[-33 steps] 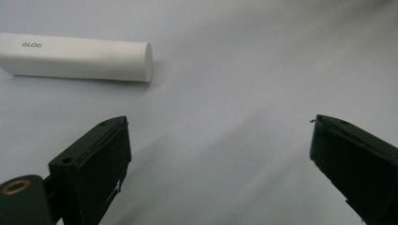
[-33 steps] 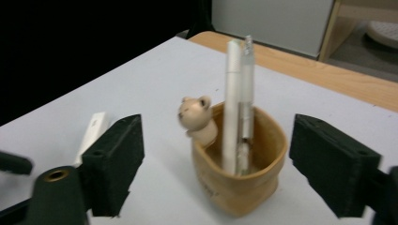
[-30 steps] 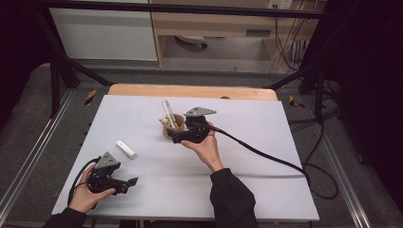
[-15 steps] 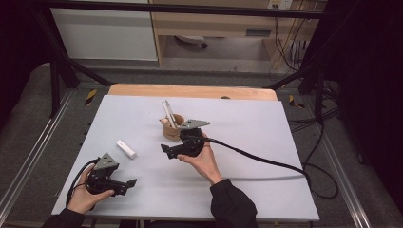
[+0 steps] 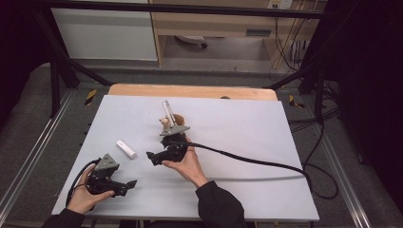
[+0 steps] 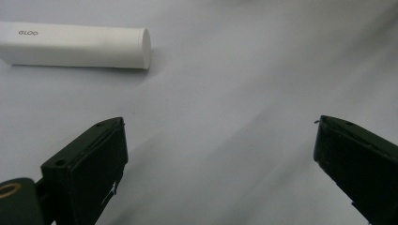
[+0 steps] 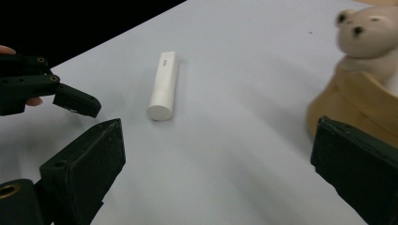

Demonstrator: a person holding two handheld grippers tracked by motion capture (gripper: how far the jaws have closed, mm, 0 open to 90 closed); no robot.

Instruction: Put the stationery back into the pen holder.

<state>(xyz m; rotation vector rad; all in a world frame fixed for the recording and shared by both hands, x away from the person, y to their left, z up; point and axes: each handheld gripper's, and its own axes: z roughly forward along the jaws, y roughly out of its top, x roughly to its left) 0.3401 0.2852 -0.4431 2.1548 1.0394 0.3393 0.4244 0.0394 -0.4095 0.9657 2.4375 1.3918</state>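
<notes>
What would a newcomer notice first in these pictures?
First, the white tube lying alone on the pale table, between the two grippers. Next, the wooden holder with a small bear figure behind the right gripper, whose jaws stand open and empty. The left gripper, also open, rests near the front left corner.

My left hand (image 5: 83,197) rests low at the near left edge of the desk (image 5: 266,133), wrapped around the left gripper (image 5: 124,186). Its fingers (image 6: 89,164) stand wide apart with nothing between them, pointing off to my right. My right forearm reaches in from the near edge in a dark sleeve, and my right hand (image 5: 183,164) cups the right gripper (image 5: 153,156) from beneath, near the middle of the desk. Its fingers (image 7: 89,164) have just been opening; they gape wide, empty, aimed toward my left gripper.
</notes>
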